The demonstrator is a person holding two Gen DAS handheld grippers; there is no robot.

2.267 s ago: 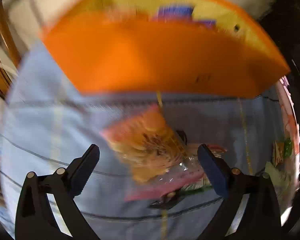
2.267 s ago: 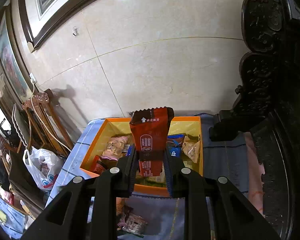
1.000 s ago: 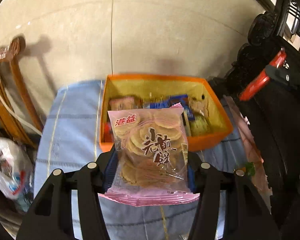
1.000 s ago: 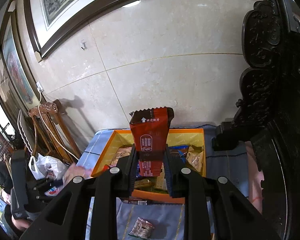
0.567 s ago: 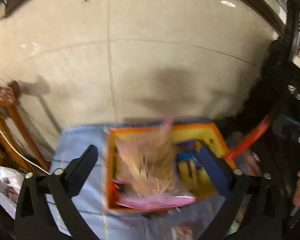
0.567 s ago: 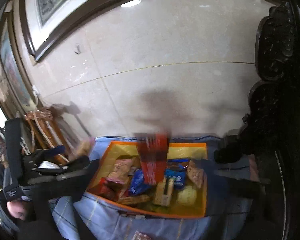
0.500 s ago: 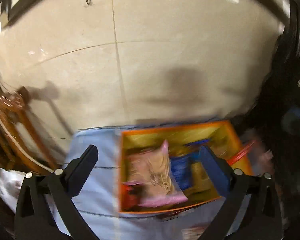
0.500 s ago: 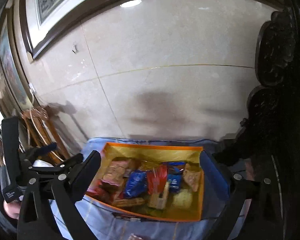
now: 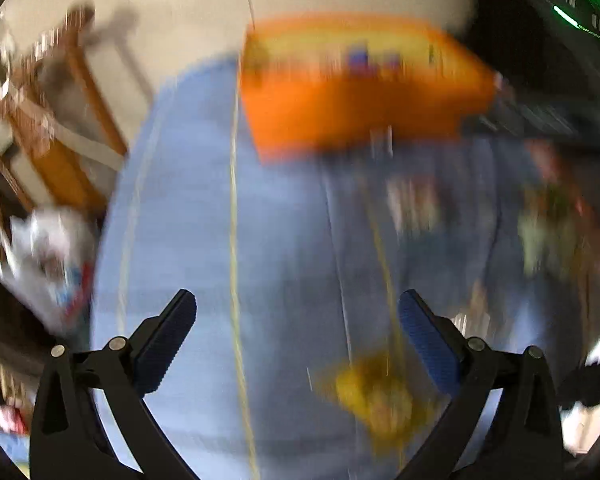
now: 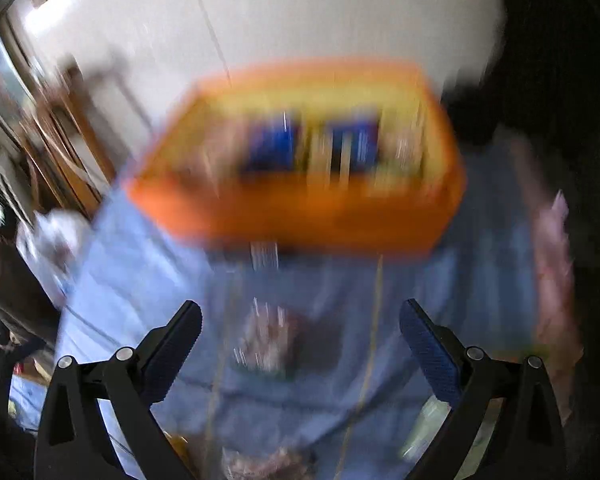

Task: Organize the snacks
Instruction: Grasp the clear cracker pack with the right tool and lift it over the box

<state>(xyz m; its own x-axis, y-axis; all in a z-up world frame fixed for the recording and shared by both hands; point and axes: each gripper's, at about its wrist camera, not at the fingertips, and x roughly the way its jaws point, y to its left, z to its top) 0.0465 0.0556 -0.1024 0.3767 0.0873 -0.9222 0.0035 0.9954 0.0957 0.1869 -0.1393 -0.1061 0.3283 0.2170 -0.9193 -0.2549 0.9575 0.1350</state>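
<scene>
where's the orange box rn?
On the blue tablecloth at its far end, by the wall: upper centre-right in the left wrist view, the orange box sits dead ahead in the right wrist view.

Orange box, blue cloth

Orange box (image 10: 300,208), yellow inside, upper centre; pale blue tablecloth (image 9: 284,240) with thin yellow stripes; yellow packet (image 9: 380,396) lower right.
</scene>
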